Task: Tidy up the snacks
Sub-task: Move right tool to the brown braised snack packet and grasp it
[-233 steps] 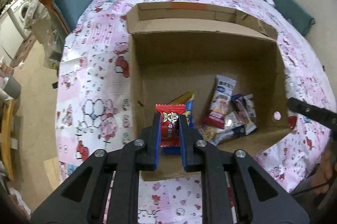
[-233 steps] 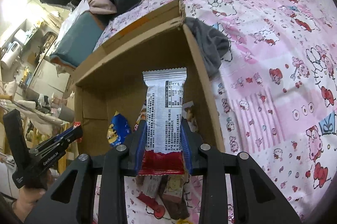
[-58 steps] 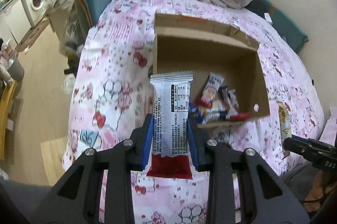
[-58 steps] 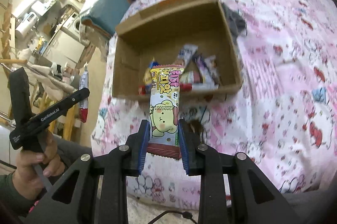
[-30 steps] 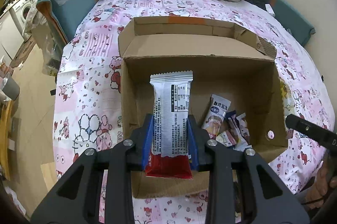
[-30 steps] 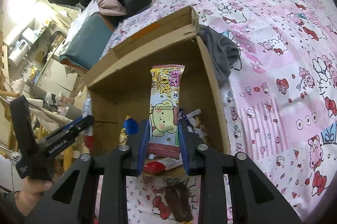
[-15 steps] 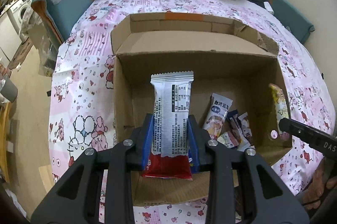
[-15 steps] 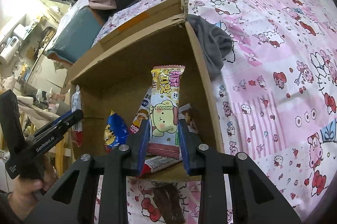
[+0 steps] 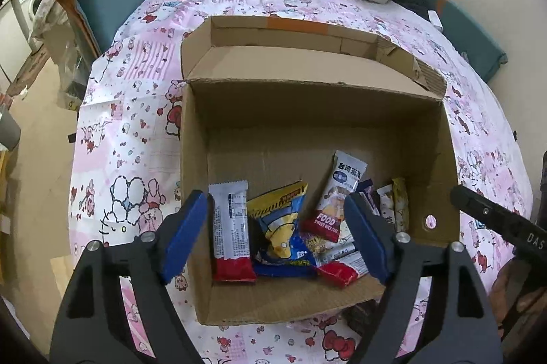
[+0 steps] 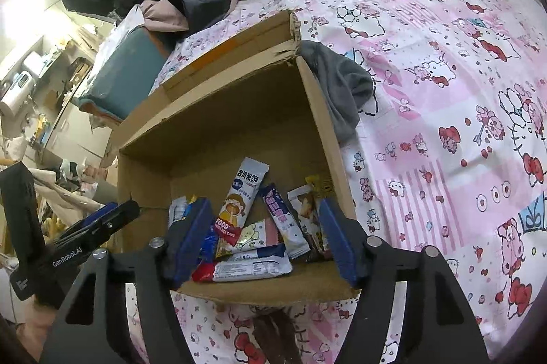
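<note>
We are holding the left gripper (image 9: 275, 232) with its blue-padded fingers (image 9: 183, 229) spread wide and gripping nothing, poised over the near end of the open cardboard box (image 9: 307, 121), whose matte brown corrugated walls are creased and whose far flap is folding outward. Between the fingers, on the box floor, lies a heap of glossy, crinkled foil packets. Just inside the left finger lies the white-and-red bar wrapper (image 9: 230, 229), flat and rectangular with crimped ends, its long axis running away from the fingers, red end nearest. Beside it, centred between the fingers, sits a puffy blue-and-yellow pouch (image 9: 282, 225). Toward the right finger a white rice-cake packet (image 9: 338, 196) is leaning with its red end nearest and its top pointing away and rightward. We are holding the right gripper (image 10: 261, 239) likewise spread and empty above the same box (image 10: 222, 111); between its fingers a white-and-red bar (image 10: 244, 268) is lying crosswise, long axis left to right. Beyond the right finger, a soft grey cloth (image 10: 338, 90) is draping against the box's outer wall on the pink cartoon-print bedsheet (image 10: 444, 90).
</note>
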Motion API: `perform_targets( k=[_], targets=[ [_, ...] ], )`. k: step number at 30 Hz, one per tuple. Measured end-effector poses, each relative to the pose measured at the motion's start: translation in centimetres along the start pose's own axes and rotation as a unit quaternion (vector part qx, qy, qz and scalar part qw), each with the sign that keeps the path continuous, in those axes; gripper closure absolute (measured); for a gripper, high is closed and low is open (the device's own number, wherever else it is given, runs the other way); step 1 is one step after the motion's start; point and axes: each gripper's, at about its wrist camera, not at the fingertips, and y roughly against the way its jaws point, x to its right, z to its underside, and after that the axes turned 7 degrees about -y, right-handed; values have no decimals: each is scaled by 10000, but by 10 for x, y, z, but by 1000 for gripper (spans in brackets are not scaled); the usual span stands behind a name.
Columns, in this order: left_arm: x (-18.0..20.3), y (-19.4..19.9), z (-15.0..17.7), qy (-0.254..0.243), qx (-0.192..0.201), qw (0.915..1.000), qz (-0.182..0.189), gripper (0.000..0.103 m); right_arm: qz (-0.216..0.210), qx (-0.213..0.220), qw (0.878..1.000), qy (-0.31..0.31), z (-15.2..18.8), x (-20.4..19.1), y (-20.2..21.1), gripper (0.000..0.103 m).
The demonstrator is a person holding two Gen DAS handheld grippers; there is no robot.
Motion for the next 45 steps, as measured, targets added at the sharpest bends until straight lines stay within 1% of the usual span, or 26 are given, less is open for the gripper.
perform_targets(
  k=[12,14,17,20,21,22,24,26,29,32,33,36,38,39,40,42,45],
  targets=[
    [0,12,12,-40,59,10000,22,24,-16,76,9999,-109,3,0,9,33],
    [-1,16,14,-29,86,9999,72,24,27,93,9999,-90,6,0,13,31],
    [-3,26,21,-12,142,9999,78,24,99,72,9999,-84,13,1,20,23],
    [-7,37,27,-15,279,9995,-153,24,151,81,9998,-68,21,2,29,17],
    [-9,41,30,15,322,9993,-213,22,177,76,9998,-55,24,3,33,14],
    [-11,43,33,62,324,9992,-211,19,186,62,9998,-60,28,4,34,12],
    [-18,51,41,246,334,9990,-150,17,260,-67,9996,-56,37,6,33,12],
    [-22,59,47,358,403,9985,-111,17,462,-293,9985,44,50,5,25,12],
    [-24,68,55,384,464,9981,-141,17,581,-760,9952,194,71,4,11,12],
    [-27,72,62,497,386,9980,-111,17,635,-1150,9908,339,93,0,-4,12],
    [-29,72,64,546,351,9978,-93,17,714,-1341,9875,427,101,-2,-13,12],
    [-32,72,71,621,259,9977,-108,17,1141,-1772,9741,817,118,-7,-40,12],
    [-32,72,74,534,197,9983,-150,17,1385,-2008,9636,1091,127,-10,-55,13],
    [-31,72,75,441,145,9986,-251,17,1497,-2115,9581,1219,131,-11,-62,14],
    [-29,71,76,325,88,9988,-354,17,1601,-2219,9524,1346,137,-10,-69,19],
    [-26,69,78,144,-1,9991,-390,17,1726,-2371,9444,1485,143,-10,-79,27],
    [-26,70,81,99,29,9994,-318,17,1779,-2343,9416,1636,146,-16,-85,27]
  ],
)
